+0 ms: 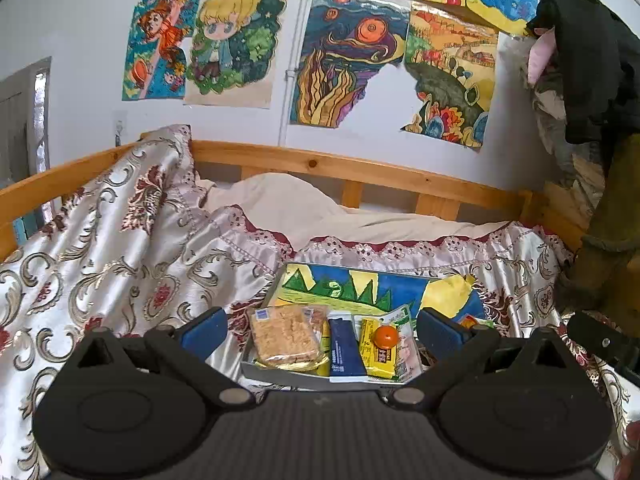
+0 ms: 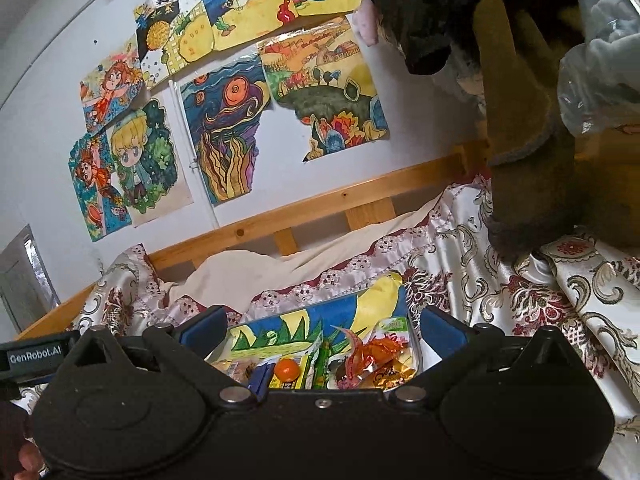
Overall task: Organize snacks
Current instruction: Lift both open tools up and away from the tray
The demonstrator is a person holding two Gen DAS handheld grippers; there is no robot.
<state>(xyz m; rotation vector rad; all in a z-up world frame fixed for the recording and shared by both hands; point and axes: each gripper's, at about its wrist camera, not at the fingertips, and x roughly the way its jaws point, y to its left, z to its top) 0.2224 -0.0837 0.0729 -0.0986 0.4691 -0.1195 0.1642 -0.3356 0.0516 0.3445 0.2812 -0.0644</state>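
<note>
A shallow white tray [image 1: 280, 376] of snacks rests on the bed, on top of a painted picture [image 1: 360, 284]. In it lie a clear pack of beige biscuits [image 1: 284, 336], a dark blue packet [image 1: 344, 350], a yellow packet [image 1: 378, 354] and a small orange ball [image 1: 386, 336]. My left gripper [image 1: 322, 330] hangs open just above and in front of the tray, holding nothing. In the right wrist view the orange ball [image 2: 287, 369] shows again, beside a green packet [image 2: 322, 364] and crinkled orange-red wrappers [image 2: 376, 358]. My right gripper [image 2: 320, 330] is open and empty over them.
A satin floral bedspread [image 1: 120, 248] covers the bed, with a cream sheet [image 1: 280, 204] behind. A wooden bed rail [image 1: 320, 164] runs along the wall under several paintings. Dark and olive clothes [image 2: 528, 132] hang at the right. The other gripper's body [image 1: 604, 342] shows at the right edge.
</note>
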